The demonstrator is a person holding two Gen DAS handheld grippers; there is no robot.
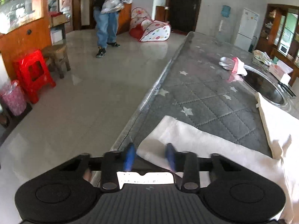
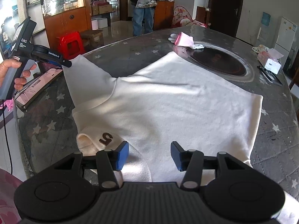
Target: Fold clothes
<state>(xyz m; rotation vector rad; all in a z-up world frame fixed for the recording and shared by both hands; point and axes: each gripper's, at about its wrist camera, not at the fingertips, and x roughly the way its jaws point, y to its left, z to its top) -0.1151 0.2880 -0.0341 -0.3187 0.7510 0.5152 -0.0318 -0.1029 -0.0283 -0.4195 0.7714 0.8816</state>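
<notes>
We have the cream sweatshirt (image 2: 168,100) spread on the quilted, star-printed table cover (image 2: 46,123), its body flat and one sleeve (image 2: 84,74) stretched out to the far left. The near corner with the brown numeral patch (image 2: 106,138) is curled over on itself.

Our left gripper (image 1: 150,155) sits at the cuff end of that sleeve, at the table's left edge. Its blue pads stand apart on either side of the cuff, not yet pressed together. We judge it is placed there to take the sleeve end, since a sleeve laid out this far has to come in over the body.

Our right gripper (image 2: 149,154) hovers low over the near hem with its jaws spread wide and nothing between them, probably to steady or lift that edge.

A phone (image 2: 39,85) lies at the left edge, pink and white socks (image 2: 184,41) lie just beyond the sweatshirt, beside a round dark inset (image 2: 220,61) in the table. Beyond are a tiled floor, a red stool (image 2: 70,43) and a standing person (image 2: 143,5) holding a bag.
</notes>
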